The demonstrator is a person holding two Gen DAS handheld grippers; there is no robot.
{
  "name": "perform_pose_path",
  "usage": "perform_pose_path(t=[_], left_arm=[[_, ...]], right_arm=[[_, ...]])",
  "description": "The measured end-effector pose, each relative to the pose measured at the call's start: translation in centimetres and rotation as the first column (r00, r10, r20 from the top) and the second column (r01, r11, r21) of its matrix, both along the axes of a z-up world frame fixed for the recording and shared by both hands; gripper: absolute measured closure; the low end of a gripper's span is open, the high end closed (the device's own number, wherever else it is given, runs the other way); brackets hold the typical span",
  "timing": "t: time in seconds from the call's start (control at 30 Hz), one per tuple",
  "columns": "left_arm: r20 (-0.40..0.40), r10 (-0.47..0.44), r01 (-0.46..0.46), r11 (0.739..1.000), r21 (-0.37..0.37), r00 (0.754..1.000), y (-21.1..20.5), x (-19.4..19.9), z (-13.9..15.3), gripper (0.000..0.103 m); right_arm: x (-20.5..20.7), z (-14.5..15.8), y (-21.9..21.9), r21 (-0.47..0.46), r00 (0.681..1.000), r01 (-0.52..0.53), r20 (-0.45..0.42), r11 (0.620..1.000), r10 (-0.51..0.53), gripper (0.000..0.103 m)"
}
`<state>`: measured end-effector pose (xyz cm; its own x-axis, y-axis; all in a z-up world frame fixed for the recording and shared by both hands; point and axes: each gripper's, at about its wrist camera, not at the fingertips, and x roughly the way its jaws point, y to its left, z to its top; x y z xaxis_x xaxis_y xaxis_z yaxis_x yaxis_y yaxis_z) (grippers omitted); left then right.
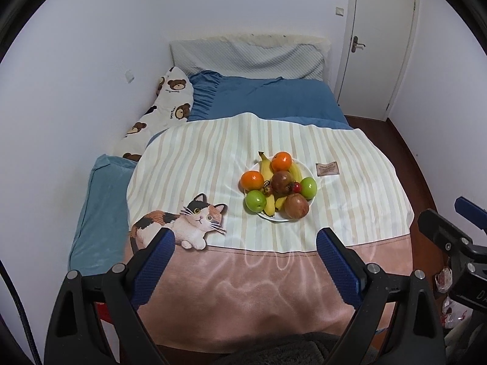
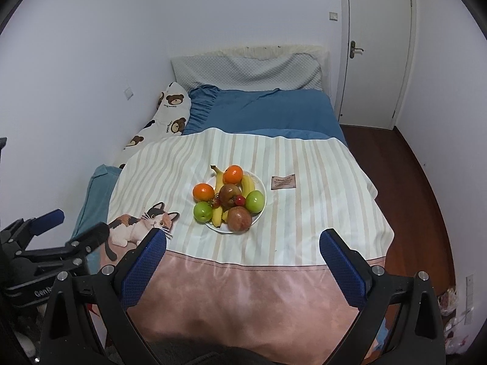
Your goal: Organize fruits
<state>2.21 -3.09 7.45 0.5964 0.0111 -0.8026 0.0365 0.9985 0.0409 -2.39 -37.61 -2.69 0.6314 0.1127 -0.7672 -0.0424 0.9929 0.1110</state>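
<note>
A white plate (image 1: pixel 307 169) (image 2: pixel 259 182) sits on a striped cloth on the bed. It holds two oranges (image 1: pixel 252 180) (image 2: pixel 233 175), two green apples (image 1: pixel 255 200) (image 2: pixel 254 201), bananas (image 1: pixel 265 164) (image 2: pixel 217 179), two reddish-brown round fruits (image 1: pixel 296 206) (image 2: pixel 239 219) and small red fruits (image 1: pixel 296 186) (image 2: pixel 240 200). My left gripper (image 1: pixel 246 248) is open and empty, well short of the plate. My right gripper (image 2: pixel 243 248) is open and empty, also short of the plate. Each gripper shows at the edge of the other's view.
The striped cloth (image 1: pixel 197 158) (image 2: pixel 319 213) has a cat picture (image 1: pixel 182 225) (image 2: pixel 143 223) at its front left and a pink band in front. Blue bedding (image 1: pixel 268 97), a bear pillow (image 1: pixel 170 100) and a door (image 1: pixel 380 39) lie beyond. Wooden floor (image 2: pixel 404 182) runs along the right.
</note>
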Motion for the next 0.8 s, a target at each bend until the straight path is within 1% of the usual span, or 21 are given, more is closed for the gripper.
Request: perform_pose_path(t=[0.2,0.3,0.37,0.43,0.67,0.8], left_arm=[[0.003,0.012,-0.012,1.000,-0.002,1.000,0.3,0.2,0.0,0.008],[0.002,0.021,-0.021,1.000,0.001,1.000,0.4,0.7,-0.4,0.008],[-0.002,0.026,-0.027,1.000,-0.008,1.000,0.4,1.4,-0.8,0.008],[-0.005,0.028,-0.028,1.000,-0.008,1.000,0.5,2.0,-1.3,0.002],[0.004,0.052,-0.052,0.999,0.012,0.999,0.7,4.7,-3.2,0.001],[-0.013,0.062,-0.061,0.998,0.021,0.998,0.9,5.9,-4.4,0.001]], right_arm=[[-0.1,-0.2,0.0,-0.005,1.000,0.004,-0.004,1.000,-0.004,0.000],[0.2,-0.7,0.0,-0.022,1.000,0.007,-0.010,1.000,-0.007,0.000],[0.7,-1.3,-0.1,-0.020,1.000,0.007,-0.021,1.000,-0.007,0.000],[1.6,-2.0,-0.1,-0.028,1.000,0.011,-0.029,1.000,-0.012,0.000],[4.7,-4.6,-0.3,-0.040,0.999,0.028,-0.041,0.999,-0.030,0.000],[6.3,-5.9,0.0,-0.051,0.998,0.030,-0.048,0.998,-0.033,0.000]])
